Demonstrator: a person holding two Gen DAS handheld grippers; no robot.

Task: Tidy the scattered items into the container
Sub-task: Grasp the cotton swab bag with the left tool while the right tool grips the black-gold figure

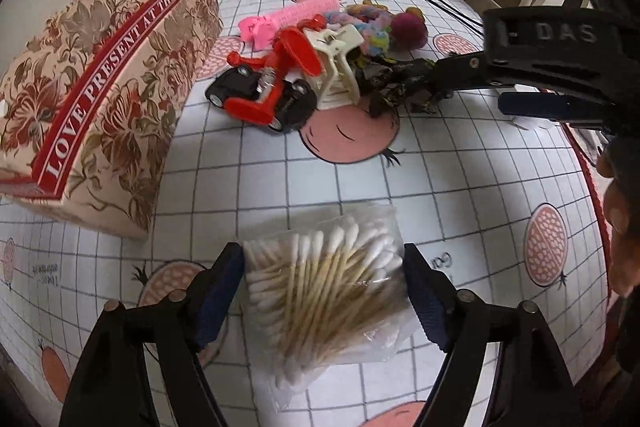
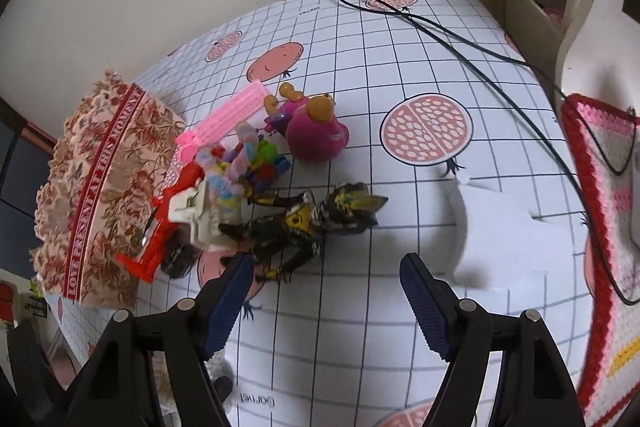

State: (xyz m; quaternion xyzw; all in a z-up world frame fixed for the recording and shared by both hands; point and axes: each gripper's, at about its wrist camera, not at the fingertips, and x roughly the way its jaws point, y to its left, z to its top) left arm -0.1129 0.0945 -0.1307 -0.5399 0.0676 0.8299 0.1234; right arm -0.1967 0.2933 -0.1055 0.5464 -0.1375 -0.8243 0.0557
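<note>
1. Sitting far left on the table, the floral box stands upright w/ its red band reading "LOVE PRESENT AT THIS MOMENT".
2. Just right of the box is the toy pile: black car w/ a red toy lying across it, white clip touching both, pink comb behind, fuzzy multicolour bits and a maroon pom at the back.
3. Dark black-yellow figure lies on the right edge of the pile; in the right wrist view it's just ahead of the right gripper's left finger, not touched.
4. Near edge, centre: bag of swabs flat on the table, well apart from the box, not in it.
5. Left gripper: fingers wide open, straddling the bag; pads at or just beside its edges, no squeeze seen – can't tell if they touch.
6. Right gripper: fingers wide open, nothing held, only bare table betw. them.
7. Right of it a white foam piece; far right a crochet mat w/ red border, black cable running across.
</note>
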